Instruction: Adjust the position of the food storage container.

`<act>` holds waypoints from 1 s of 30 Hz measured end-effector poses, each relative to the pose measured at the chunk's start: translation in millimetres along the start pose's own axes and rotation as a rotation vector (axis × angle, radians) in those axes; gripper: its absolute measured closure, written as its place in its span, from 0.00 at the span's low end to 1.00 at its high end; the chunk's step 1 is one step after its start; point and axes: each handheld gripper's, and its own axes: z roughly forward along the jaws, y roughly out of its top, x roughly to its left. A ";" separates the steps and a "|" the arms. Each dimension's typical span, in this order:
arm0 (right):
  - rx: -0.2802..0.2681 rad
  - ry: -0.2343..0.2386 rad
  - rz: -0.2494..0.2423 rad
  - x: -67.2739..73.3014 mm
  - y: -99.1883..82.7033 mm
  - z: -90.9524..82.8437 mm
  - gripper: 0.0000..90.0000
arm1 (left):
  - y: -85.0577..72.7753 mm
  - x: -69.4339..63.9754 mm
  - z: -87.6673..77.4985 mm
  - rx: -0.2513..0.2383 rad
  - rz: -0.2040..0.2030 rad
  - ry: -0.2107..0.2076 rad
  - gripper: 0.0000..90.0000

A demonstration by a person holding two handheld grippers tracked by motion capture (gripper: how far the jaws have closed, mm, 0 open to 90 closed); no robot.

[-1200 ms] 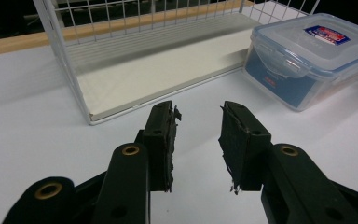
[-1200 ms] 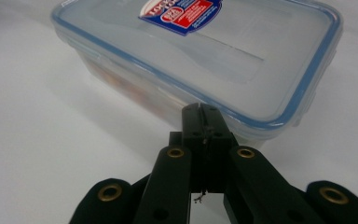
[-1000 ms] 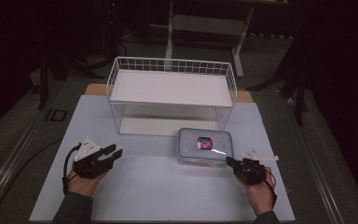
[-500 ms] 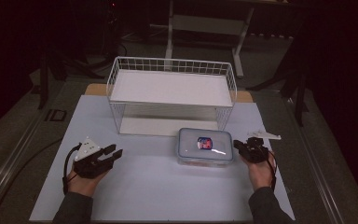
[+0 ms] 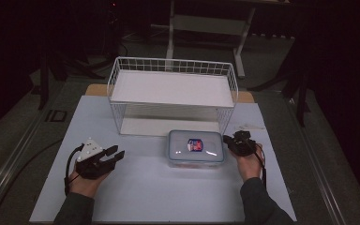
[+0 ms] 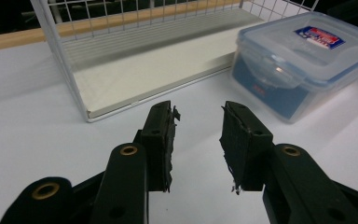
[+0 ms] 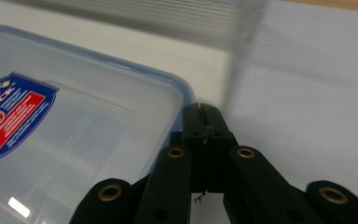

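Note:
A clear plastic container (image 5: 196,148) with a blue-rimmed snap lid and a red and blue label lies on the white mat, in front of the wire rack. My right gripper (image 5: 230,140) is shut with nothing in it, and its tip sits right at the container's right edge. The right gripper view has the closed jaws (image 7: 204,116) beside the lid's (image 7: 74,140) corner. My left gripper (image 5: 115,153) rests on the mat well left of the container. Its jaws (image 6: 198,135) stand apart with nothing between them, pointing toward the rack (image 6: 121,70) and the container (image 6: 303,60).
A white wire rack (image 5: 168,61) with a shelf and a lower board stands at the back middle of the mat (image 5: 168,197). A small pale scrap (image 5: 248,126) lies right of the rack. Dark floor and a table frame lie beyond.
My right gripper has slid away from the person and slightly left, up along the container's right side. The left gripper has stayed put.

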 end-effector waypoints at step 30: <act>-0.049 0.145 -0.121 68.1 5.0 3.9 0.93 | 0.1 0.7 0.6 -0.010 -0.016 -0.009 0.66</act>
